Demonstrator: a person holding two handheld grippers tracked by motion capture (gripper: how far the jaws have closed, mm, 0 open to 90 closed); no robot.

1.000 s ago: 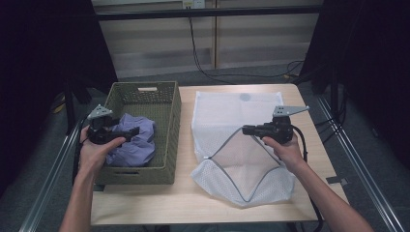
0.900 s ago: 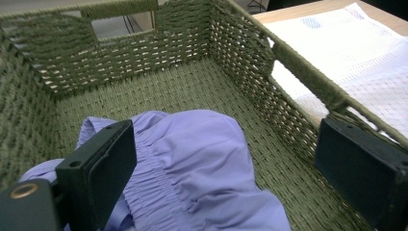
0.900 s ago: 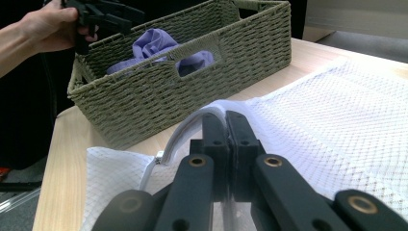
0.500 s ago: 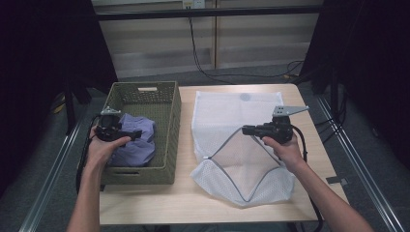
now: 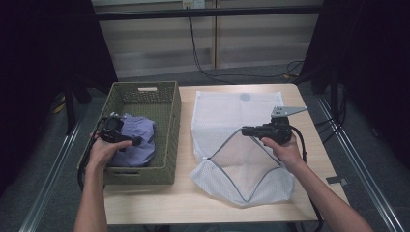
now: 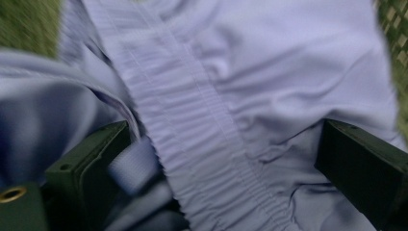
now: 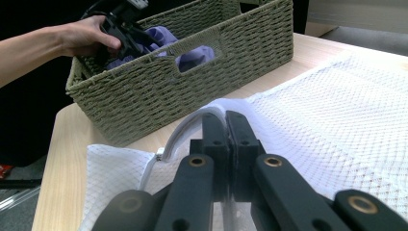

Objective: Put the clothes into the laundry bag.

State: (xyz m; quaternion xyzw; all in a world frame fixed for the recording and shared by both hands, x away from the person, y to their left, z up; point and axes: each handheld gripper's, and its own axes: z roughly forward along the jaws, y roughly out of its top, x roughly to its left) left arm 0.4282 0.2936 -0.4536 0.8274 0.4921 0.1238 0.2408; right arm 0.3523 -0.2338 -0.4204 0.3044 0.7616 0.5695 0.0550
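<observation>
- The right gripper [image 5: 245,131] was pinched shut on the zipper edge of the white mesh laundry bag [image 5: 237,108], lifting it so the mouth gaped toward the basket
- The left gripper [image 5: 136,141] sat low in the woven basket [image 5: 170,125], jaws spread around the lavender garment [image 6: 231,96], apparently readying a grab
- The garment lay bunched in the basket, beside the bag on the surface [image 5: 183,203]

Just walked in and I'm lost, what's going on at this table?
A person works a pair of tongs in each hand. The right tongs are shut on the zipper edge of a white mesh laundry bag, holding its mouth open on the table. The left tongs are down in the green woven basket, open around a lavender garment, not yet clamped.
</observation>
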